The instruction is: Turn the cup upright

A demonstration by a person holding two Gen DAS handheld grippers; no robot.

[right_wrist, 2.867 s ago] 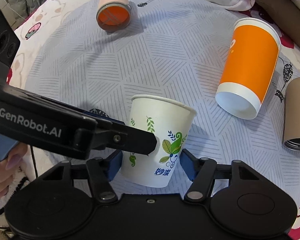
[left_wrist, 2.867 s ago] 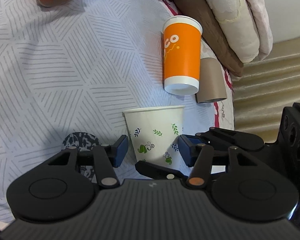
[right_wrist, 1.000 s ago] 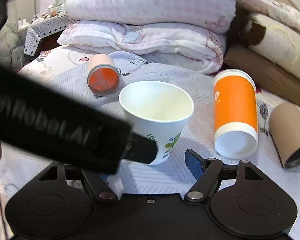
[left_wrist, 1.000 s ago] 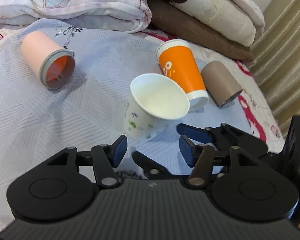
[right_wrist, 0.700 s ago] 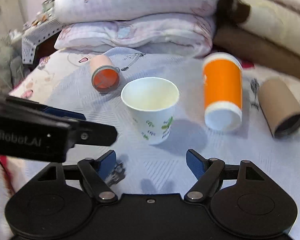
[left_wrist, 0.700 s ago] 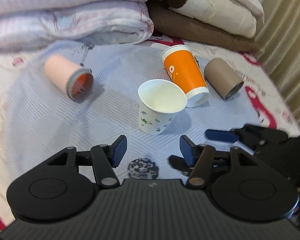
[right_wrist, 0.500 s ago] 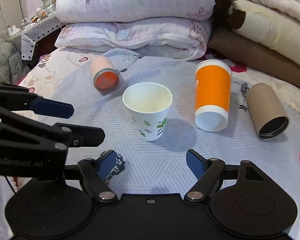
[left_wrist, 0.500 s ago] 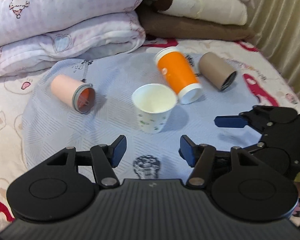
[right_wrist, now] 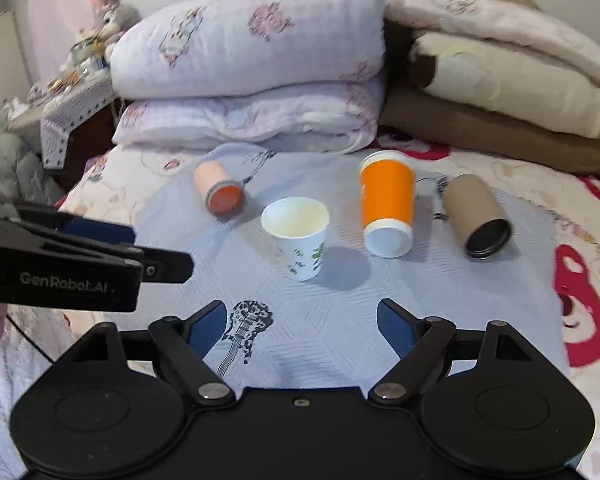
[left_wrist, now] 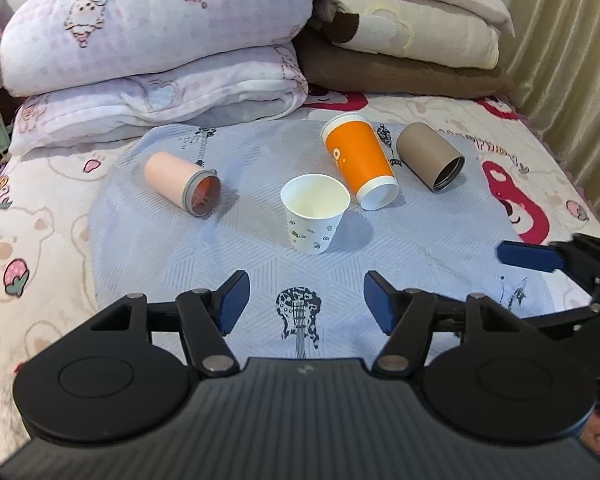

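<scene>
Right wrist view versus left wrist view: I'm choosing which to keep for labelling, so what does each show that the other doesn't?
Only the right wrist view shows the cluttered side table and the left hand-held gripper from outside.

Only the left wrist view shows the curtain and the right hand-held gripper from outside.

Both show the white leaf-print cup standing upright, the orange cup, pink cup and brown cup lying on their sides, and the folded quilts.
</scene>
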